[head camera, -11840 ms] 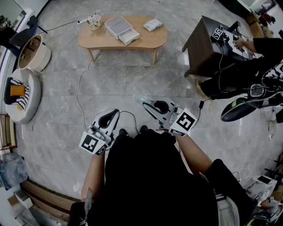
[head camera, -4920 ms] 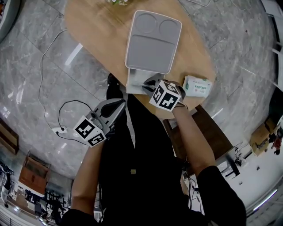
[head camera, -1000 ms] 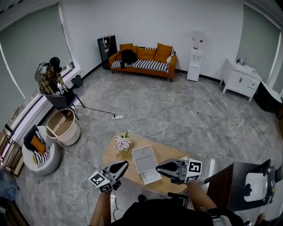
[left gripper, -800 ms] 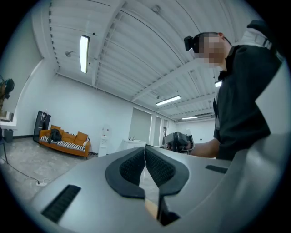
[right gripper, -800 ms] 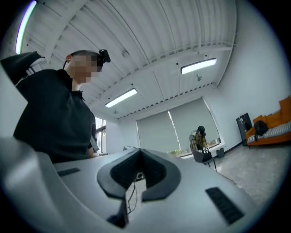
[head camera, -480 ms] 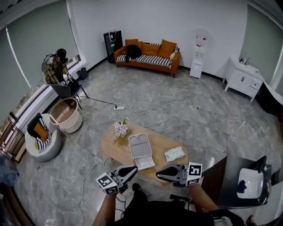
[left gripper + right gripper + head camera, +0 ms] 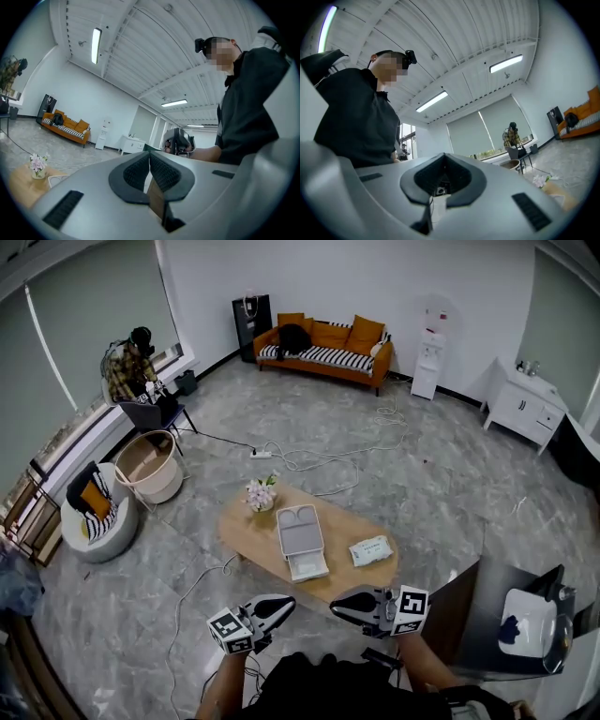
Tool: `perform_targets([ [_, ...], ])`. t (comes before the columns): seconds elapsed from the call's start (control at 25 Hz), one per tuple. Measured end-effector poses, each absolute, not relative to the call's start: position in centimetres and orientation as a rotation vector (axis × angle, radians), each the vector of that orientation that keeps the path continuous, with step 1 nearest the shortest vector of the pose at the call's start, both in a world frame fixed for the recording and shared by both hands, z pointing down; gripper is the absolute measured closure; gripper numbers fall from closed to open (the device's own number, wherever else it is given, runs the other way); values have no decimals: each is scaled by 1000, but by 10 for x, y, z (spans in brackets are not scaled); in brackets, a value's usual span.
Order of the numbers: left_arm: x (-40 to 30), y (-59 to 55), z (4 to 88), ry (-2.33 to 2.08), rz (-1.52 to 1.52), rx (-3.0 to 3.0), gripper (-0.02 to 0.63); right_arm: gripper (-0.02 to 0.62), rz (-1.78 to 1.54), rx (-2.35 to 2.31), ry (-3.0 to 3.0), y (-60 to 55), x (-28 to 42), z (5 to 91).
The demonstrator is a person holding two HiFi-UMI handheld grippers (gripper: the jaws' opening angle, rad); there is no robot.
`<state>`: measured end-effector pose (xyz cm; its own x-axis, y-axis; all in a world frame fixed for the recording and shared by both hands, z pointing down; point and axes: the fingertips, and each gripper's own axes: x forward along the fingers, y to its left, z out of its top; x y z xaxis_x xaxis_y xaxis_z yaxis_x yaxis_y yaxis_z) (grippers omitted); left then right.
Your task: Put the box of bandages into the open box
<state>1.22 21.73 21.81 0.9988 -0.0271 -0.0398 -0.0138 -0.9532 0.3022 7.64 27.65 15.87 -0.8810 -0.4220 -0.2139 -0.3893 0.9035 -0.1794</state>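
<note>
shift: both grippers have backed off the tabletop [image 7: 246,532] since a second ago, and it now lies well ahead.
open box [image 7: 298,531]: white, mid-tabletop, drawer [image 7: 308,566] pulled out toward us.
box of bandages [image 7: 371,549]: flat on the wood just right of that, not inside.
left gripper [image 7: 284,601]: fingers pressed together, empty.
right gripper [image 7: 337,600]: same, and nearer the bandages. best to spread the fingers before reaching and pinch across the short side.

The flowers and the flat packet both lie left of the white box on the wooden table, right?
No: the head view shows the flat packet right of the white box on the wooden table; only the flowers stand left of it.
</note>
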Motion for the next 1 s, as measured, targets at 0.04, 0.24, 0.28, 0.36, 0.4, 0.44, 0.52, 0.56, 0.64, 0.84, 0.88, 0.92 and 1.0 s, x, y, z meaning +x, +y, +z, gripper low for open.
perform_targets([
  [0.04,7,214,219,-52,-50,2841,588,583,-182,-645,2808,271,77,155],
  [0.24,-10,198,213,-157,-21,2877,588,586,-163,-665,2747,259,75,132],
  [0.28,-13,197,209,-163,-31,2884,588,585,-154,-668,2750,258,73,130],
  [0.36,-21,192,203,-178,-50,2887,588,584,-150,-725,2772,248,69,132],
  [0.4,-24,191,203,-183,-54,2886,588,584,-154,-764,2780,243,69,134],
  [0.44,-25,191,204,-184,-53,2882,588,585,-157,-793,2781,239,69,135],
  [0.52,-25,194,208,-181,-43,2872,588,584,-160,-804,2771,240,71,135],
  [0.56,-24,196,209,-177,-41,2870,588,584,-164,-790,2770,242,72,135],
  [0.64,-21,200,209,-166,-47,2867,588,584,-169,-762,2780,248,72,136],
  [0.84,-15,204,205,-135,-47,2878,588,584,-163,-772,2781,250,75,137],
  [0.88,-14,205,205,-127,-40,2880,588,584,-163,-770,2777,251,76,136],
  [0.92,-12,206,205,-120,-33,2881,588,584,-164,-764,2776,253,78,135],
  [1.0,-8,208,205,-110,-23,2883,588,584,-167,-742,2780,257,81,135],
])
